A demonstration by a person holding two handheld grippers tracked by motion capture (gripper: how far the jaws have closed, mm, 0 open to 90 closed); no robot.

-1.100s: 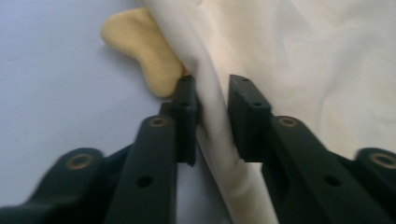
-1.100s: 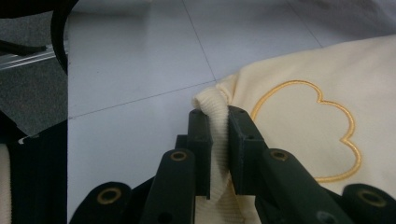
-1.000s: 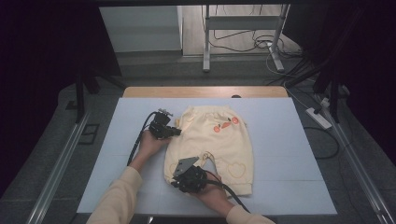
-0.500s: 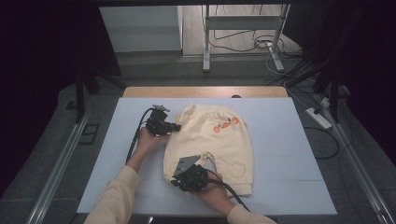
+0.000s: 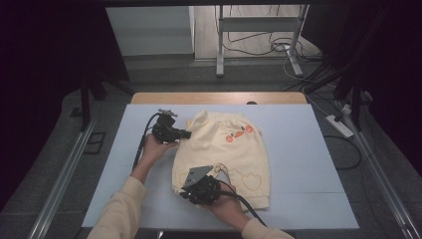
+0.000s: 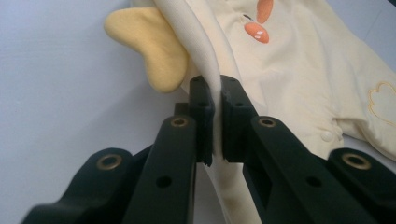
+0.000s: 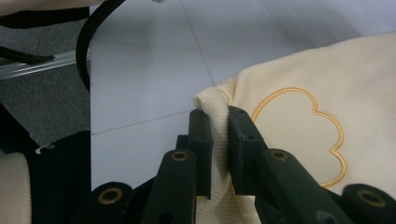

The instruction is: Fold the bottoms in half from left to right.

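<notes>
A pale yellow pair of baby pants (image 5: 234,149) with orange fruit embroidery lies on the white table (image 5: 308,149). My left gripper (image 5: 186,133) is shut on its waist edge at the left, and the cloth (image 6: 205,51) rises folded between the jaws. A darker yellow ear-shaped flap (image 6: 149,46) sticks out beside them. My right gripper (image 5: 191,191) is shut on the ribbed cuff (image 7: 212,105) of the near leg, next to an orange cloud outline (image 7: 303,126).
A black cable (image 5: 142,147) trails from the left gripper along the table, another (image 5: 246,206) from the right. A wooden strip (image 5: 219,97) lines the far table edge. Metal rails (image 5: 59,174) flank the table, with a stand and cables on the floor beyond.
My left gripper has moved slightly up and away with the waist edge, lifting that corner. The right gripper has stayed put on the cuff.
</notes>
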